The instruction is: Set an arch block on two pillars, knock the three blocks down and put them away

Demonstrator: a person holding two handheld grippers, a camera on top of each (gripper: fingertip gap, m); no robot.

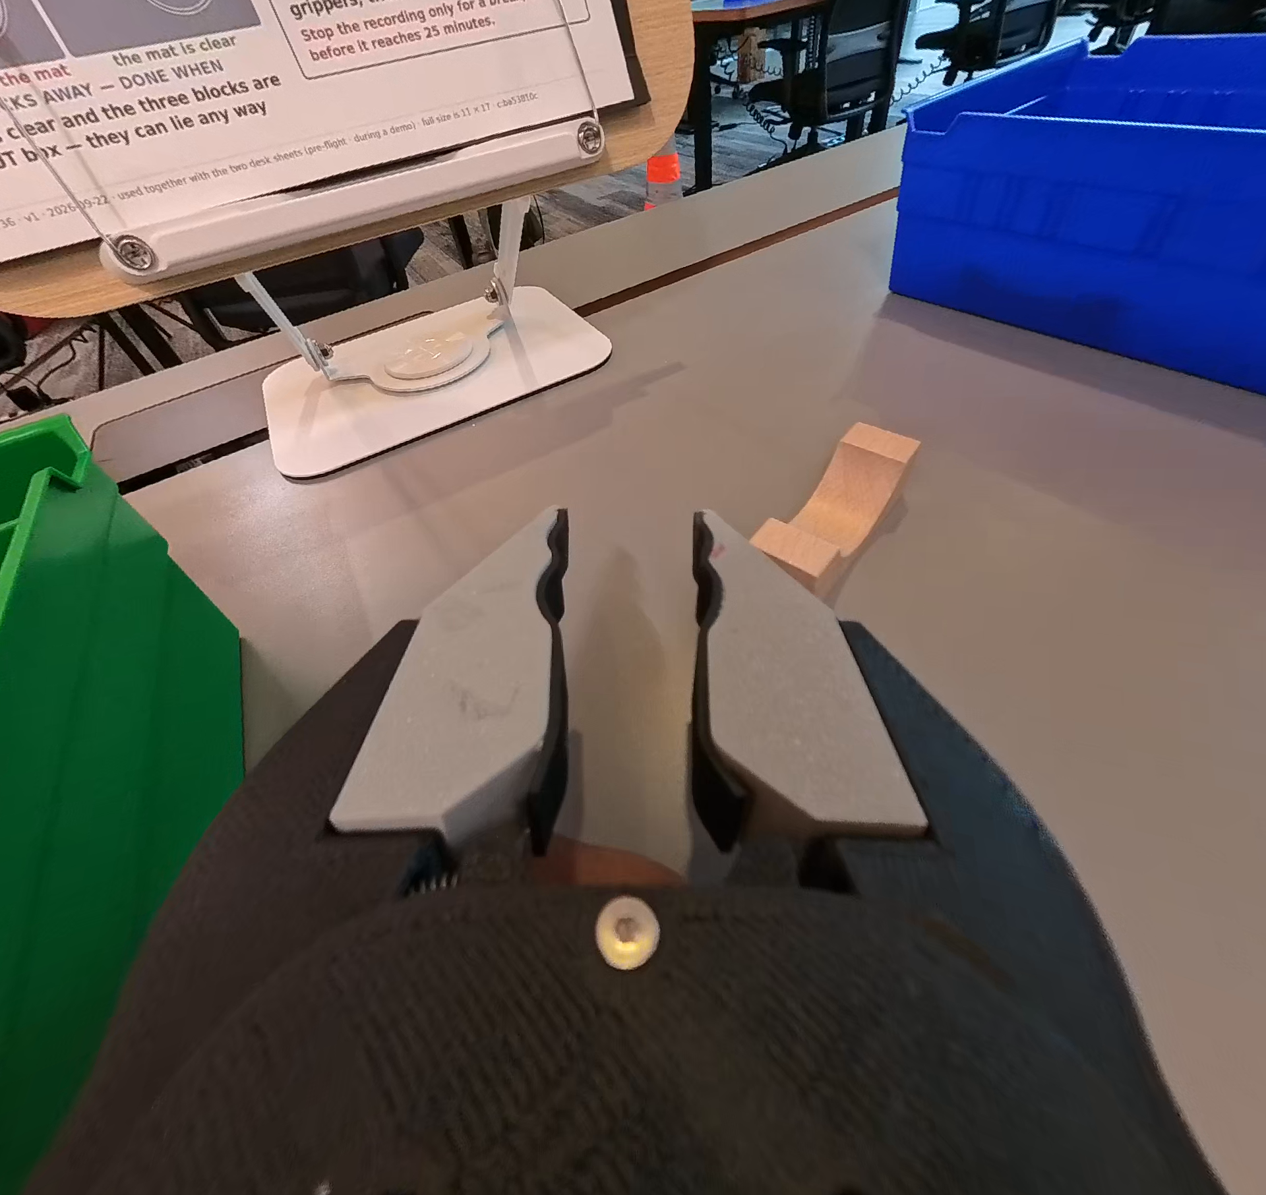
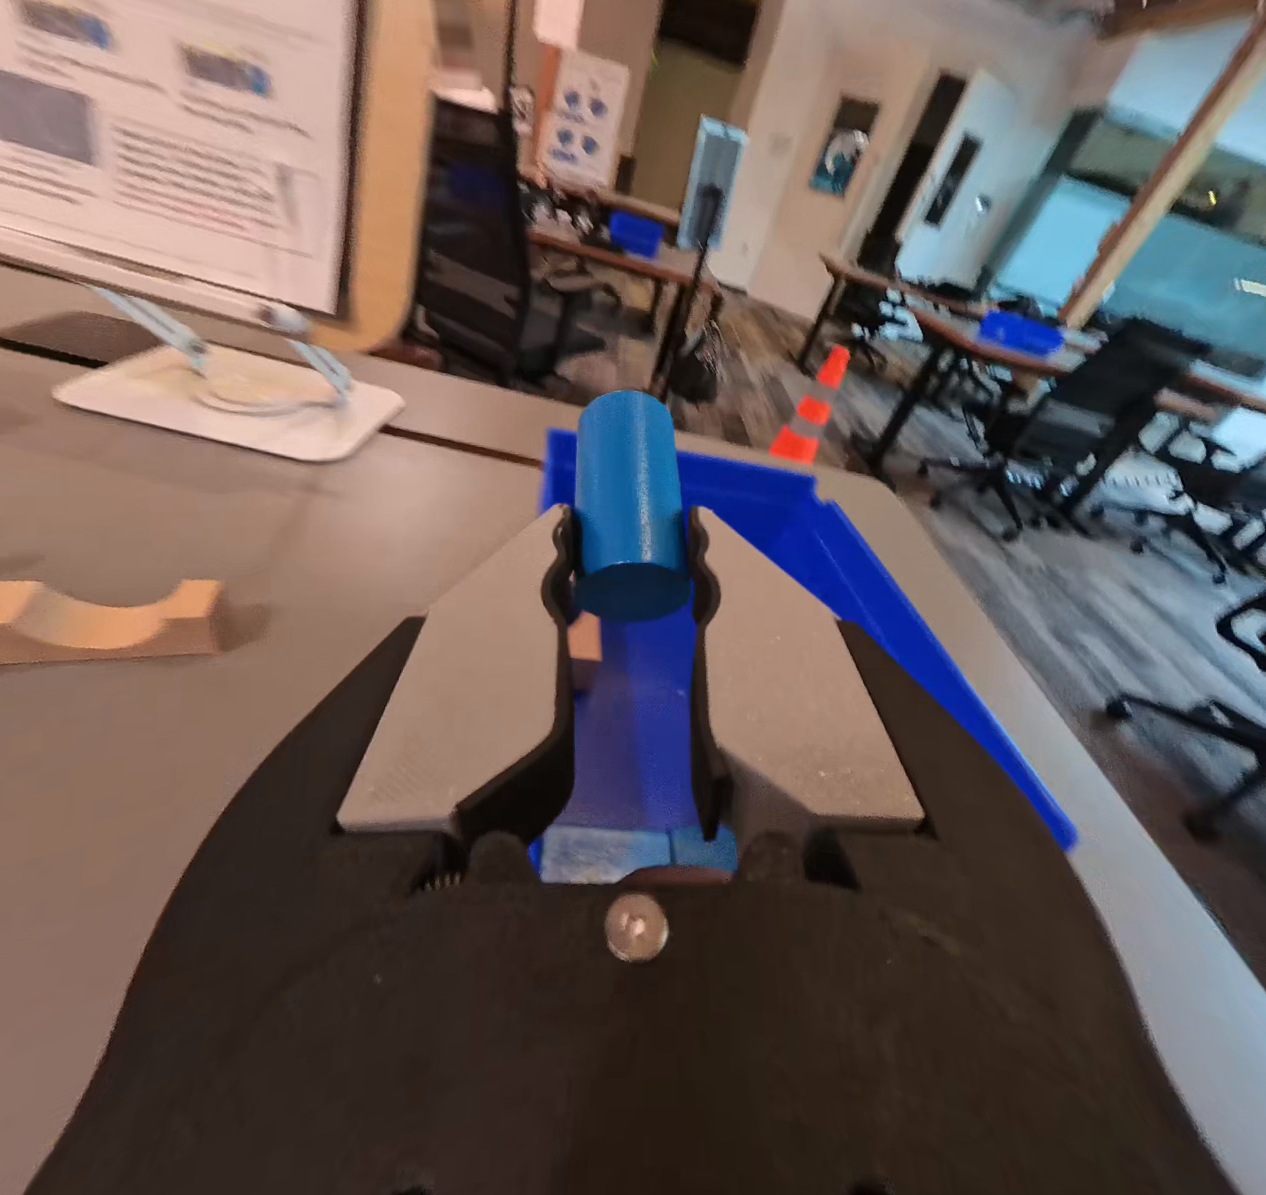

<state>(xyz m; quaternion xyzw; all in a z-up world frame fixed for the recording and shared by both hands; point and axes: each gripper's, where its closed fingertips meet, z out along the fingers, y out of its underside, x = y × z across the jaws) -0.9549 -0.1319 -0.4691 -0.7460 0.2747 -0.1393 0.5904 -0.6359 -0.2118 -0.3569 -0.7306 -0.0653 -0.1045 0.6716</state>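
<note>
The blue cylinder pillar (image 2: 629,511) is off the desk, pinched at its lower end between both pads of the right tool (image 2: 630,546) and carried above the blue bin (image 2: 856,546), whose floor shows under it. The wooden arch block (image 1: 832,511) lies flat on the grey desk (image 1: 685,409) with its hollow facing up, just right of the left tool (image 1: 630,532), whose fingers stand part-way apart with only bare desk between them. Nothing is standing, so the build and the knock-down look finished and the putting away is under way. The pillar is not yet released into the bin, and the arch is not yet picked up. A pale wooden piece (image 2: 586,648) shows in the bin beneath the right tool; it may be the other pillar, though too little shows to tell. A green bin (image 1: 103,683) sits at the left, and a document stand (image 1: 438,374) lies beyond.
</note>
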